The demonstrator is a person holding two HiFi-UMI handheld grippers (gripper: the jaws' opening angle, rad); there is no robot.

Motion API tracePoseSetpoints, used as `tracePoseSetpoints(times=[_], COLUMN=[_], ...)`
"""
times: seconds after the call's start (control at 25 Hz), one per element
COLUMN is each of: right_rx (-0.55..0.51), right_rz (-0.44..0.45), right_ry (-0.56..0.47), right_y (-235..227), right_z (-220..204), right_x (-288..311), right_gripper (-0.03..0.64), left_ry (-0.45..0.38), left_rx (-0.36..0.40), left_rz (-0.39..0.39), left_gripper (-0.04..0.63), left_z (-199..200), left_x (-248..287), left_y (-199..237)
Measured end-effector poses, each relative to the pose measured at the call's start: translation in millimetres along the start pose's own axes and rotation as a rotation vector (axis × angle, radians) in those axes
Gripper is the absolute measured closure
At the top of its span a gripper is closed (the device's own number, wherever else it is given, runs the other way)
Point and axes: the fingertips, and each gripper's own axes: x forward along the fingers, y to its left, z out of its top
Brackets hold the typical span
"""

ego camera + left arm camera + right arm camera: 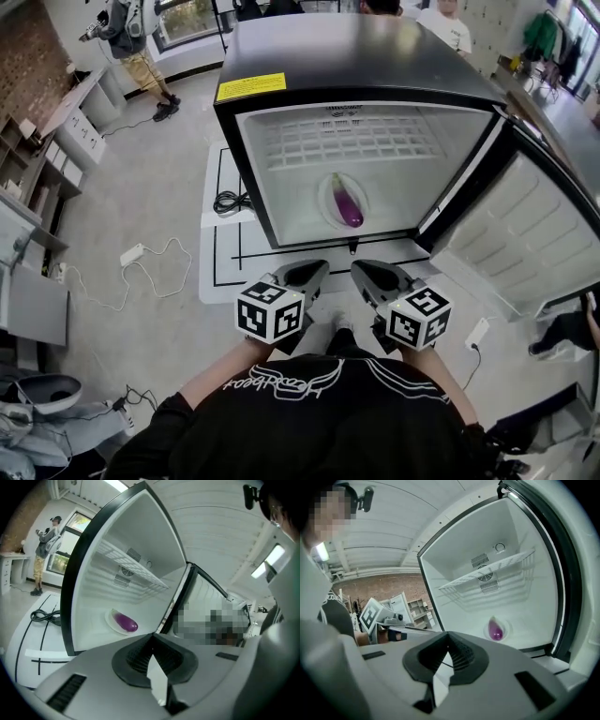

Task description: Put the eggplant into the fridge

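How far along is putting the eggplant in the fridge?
Done: the eggplant lies on a white plate on the fridge floor. In hand: nothing; the left gripper and right gripper are both shut and empty, in front of the fridge. Left: the door stands open, so probably only closing it, if that counts.

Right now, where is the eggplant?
In the head view, mid-picture, the eggplant lies on a white plate on the floor of the open fridge, under the wire shelf.
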Motion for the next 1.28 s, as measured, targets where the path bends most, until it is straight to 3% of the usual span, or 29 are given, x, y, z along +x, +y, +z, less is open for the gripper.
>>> tracePoseSetpoints(times=[0.16, 0.32, 0.68, 1.0, 1.28], right_rx=[0.009, -0.023, 0.031, 0.054, 0.043], right_rz=[0.057, 0.130, 0.182, 0.202, 0.232], right_ry=[-0.012, -0.022, -0.021, -0.081, -0.072], right_y=[26, 55, 76, 112, 145], right_z=[6, 7, -14, -25, -49], right_x=[-20, -34, -68, -156, -217], right_gripper=[0.611, 0.611, 0.611, 0.611, 0.611], left_ry=[-0.041, -0.079, -0.094, -0.094, -0.117], left_rx=[0.033, 0.048, 0.005, 0.034, 0.032], left_rz=[-0.143, -0.204, -0.262, -0.274, -0.286], left_gripper=[0.586, 0.586, 0.588, 0.586, 0.586], left_z=[10, 11, 1, -24, -56], left_x=[-26, -58, -73, -98, -126], left_y=[-38, -59, -96, -173, -242])
